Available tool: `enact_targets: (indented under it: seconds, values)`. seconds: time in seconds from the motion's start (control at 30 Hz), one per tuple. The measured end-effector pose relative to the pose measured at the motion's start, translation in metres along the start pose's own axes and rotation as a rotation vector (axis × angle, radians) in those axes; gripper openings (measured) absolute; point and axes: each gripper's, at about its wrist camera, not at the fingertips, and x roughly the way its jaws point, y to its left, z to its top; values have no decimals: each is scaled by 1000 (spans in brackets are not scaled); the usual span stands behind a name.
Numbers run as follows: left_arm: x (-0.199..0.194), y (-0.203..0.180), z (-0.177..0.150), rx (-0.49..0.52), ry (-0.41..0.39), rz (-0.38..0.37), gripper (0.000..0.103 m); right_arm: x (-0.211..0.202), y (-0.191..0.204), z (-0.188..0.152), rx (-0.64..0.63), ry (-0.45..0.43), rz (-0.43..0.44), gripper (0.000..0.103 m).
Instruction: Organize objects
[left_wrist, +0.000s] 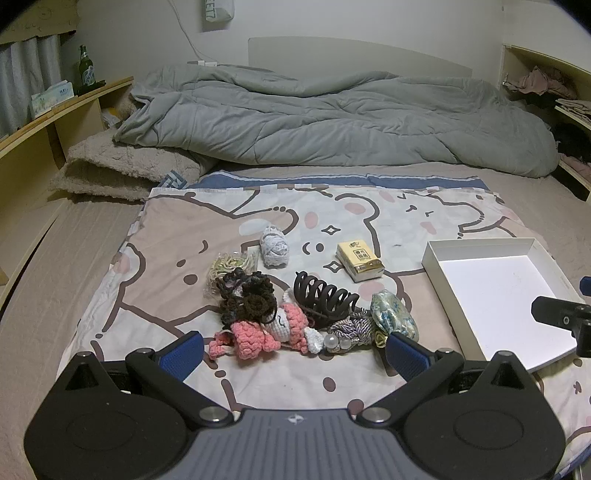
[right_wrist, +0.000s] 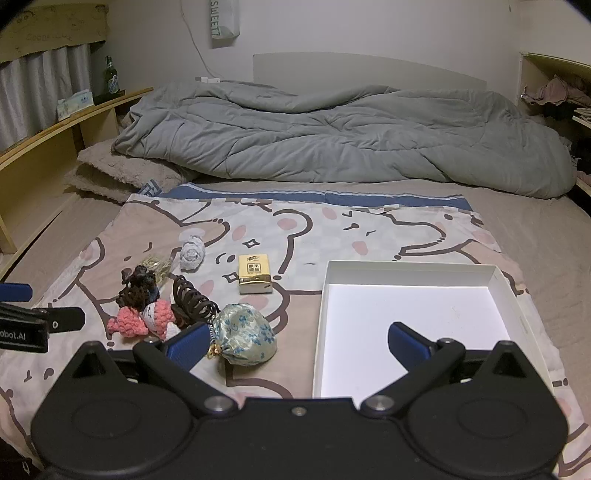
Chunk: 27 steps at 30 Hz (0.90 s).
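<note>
A heap of small things lies on the cartoon-print sheet (left_wrist: 177, 229): a pink crochet doll (left_wrist: 258, 334), a dark crochet flower (left_wrist: 247, 299), a black claw hair clip (left_wrist: 325, 297), a blue floral pouch (left_wrist: 395, 319), a yellow tissue pack (left_wrist: 358, 260), a grey yarn ball (left_wrist: 273, 245). My left gripper (left_wrist: 295, 352) hangs open just in front of the heap, nothing between its fingers. My right gripper (right_wrist: 299, 343) is open too, its left finger beside the floral pouch (right_wrist: 245, 334), its right finger over the empty white box lid (right_wrist: 406, 273).
A rumpled grey duvet (left_wrist: 332, 122) fills the back of the bed, with a fuzzy beige pillow (left_wrist: 122, 170) at its left. Wooden shelves (left_wrist: 44, 122) run along the left side with a green bottle (left_wrist: 85, 70); more shelves with clothes stand at the right.
</note>
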Motion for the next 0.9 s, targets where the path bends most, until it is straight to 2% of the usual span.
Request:
enact_targets:
  seconds: [0.9]
  values:
    - [1,1,-1,-3,11,-8,103,2,0,-2,-3,5,0,103]
